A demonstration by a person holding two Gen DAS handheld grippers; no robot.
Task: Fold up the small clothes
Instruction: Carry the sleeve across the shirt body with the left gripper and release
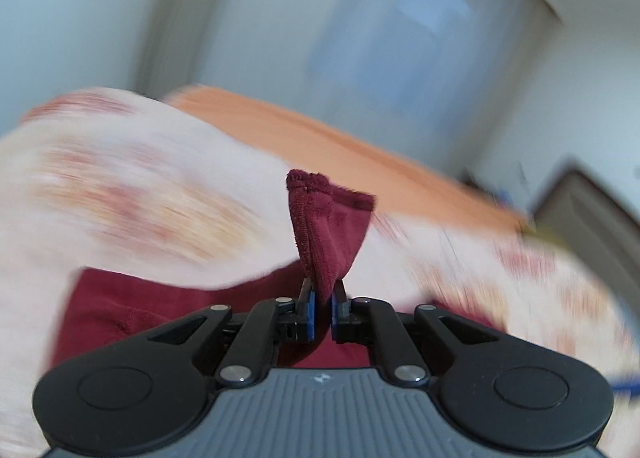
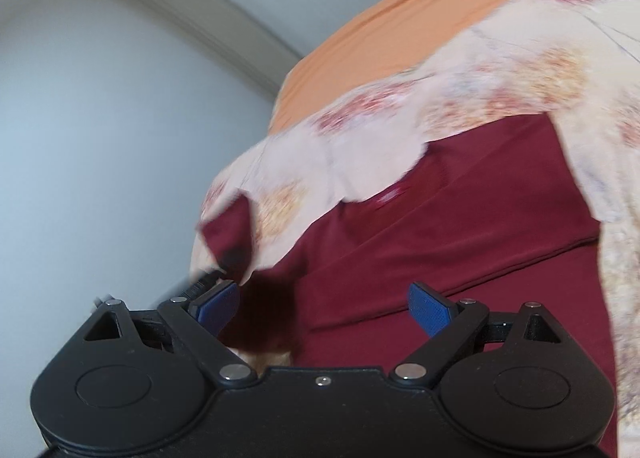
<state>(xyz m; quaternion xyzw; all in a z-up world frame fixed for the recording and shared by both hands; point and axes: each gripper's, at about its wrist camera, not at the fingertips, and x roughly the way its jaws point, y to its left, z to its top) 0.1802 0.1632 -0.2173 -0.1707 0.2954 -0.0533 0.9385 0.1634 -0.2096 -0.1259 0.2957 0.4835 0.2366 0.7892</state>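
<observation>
— Pinching a hemmed corner of the maroon garment (image 1: 328, 234), the left gripper (image 1: 324, 308) is clamped tight; the floral bedspread (image 1: 120, 186) is smeared by blur.

— The right gripper (image 2: 324, 308) gapes empty above the garment, whose lower edge its body hides.

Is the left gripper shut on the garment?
Shut on it: the left gripper pinches a corner of the maroon garment between its pads.
</observation>
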